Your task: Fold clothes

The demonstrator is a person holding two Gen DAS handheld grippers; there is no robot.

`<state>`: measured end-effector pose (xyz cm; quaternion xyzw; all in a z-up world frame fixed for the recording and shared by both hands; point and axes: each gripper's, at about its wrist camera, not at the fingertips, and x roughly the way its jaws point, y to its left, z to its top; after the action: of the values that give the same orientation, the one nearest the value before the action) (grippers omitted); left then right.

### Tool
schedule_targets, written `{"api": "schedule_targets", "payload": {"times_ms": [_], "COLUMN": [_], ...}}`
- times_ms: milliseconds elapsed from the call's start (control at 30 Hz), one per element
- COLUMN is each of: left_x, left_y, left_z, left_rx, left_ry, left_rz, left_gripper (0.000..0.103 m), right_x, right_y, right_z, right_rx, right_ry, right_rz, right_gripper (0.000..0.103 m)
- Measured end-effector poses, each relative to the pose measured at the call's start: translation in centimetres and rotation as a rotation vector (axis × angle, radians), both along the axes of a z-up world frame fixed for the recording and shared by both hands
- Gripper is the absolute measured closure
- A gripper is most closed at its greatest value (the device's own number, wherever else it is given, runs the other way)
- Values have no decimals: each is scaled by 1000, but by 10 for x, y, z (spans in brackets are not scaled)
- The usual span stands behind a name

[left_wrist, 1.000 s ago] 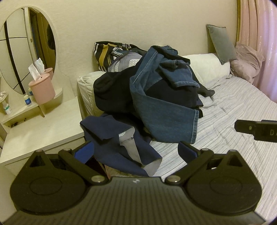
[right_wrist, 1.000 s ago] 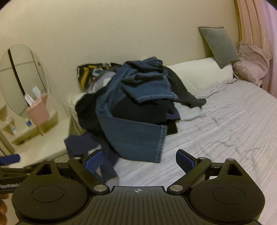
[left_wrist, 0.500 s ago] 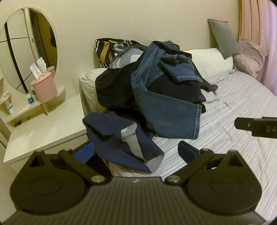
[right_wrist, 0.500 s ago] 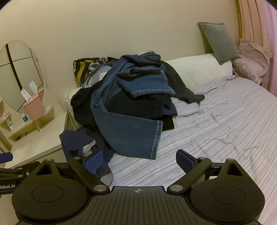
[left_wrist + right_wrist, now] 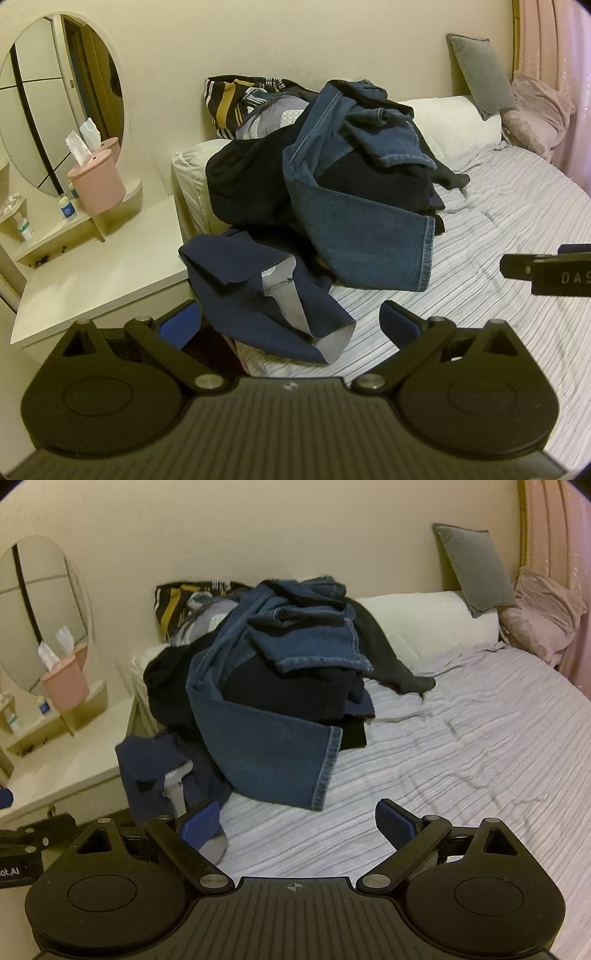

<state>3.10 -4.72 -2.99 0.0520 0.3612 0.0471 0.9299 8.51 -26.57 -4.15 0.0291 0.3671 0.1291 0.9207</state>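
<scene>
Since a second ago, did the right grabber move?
Yes. In the right wrist view the jeans and the grey pillow have grown bigger, so the right gripper has moved forward toward the clothes pile, its jaws wide open.

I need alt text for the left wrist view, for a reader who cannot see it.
A pile of clothes, jeans on top, lies on a striped bed ahead of the open, empty left gripper. A navy garment hangs nearest; a white dresser stands left.
</scene>
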Motion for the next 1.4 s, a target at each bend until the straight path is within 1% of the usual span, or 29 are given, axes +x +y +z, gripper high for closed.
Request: {"api": "schedule_targets", "payload": {"times_ms": [267, 667, 1033, 1200, 1300, 1400], "left_x": [0, 1, 5, 9, 15, 30], "left_y": [3, 7, 9, 11, 18, 28], "left_z": [-2, -3, -6, -5, 0, 6], "left_rx": [4, 14, 26, 34, 31, 46], "left_ry": [6, 15, 24, 22, 9, -4], "left_rz": [13, 41, 59, 45, 30, 21], "left_gripper": [1, 1, 1, 1, 1, 1], "right_x": [5, 17, 24, 28, 32, 39], "right_y": [11, 18, 20, 16, 12, 5], "right_z": [-5, 1, -3, -6, -6, -3], "right_rx": [-61, -89, -91, -83, -78, -66], "right_ry": [25, -3, 3, 6, -14, -50], "right_rz": [54, 91, 111, 119, 122, 114], "right_gripper": [9, 9, 9, 9, 9, 9]}}
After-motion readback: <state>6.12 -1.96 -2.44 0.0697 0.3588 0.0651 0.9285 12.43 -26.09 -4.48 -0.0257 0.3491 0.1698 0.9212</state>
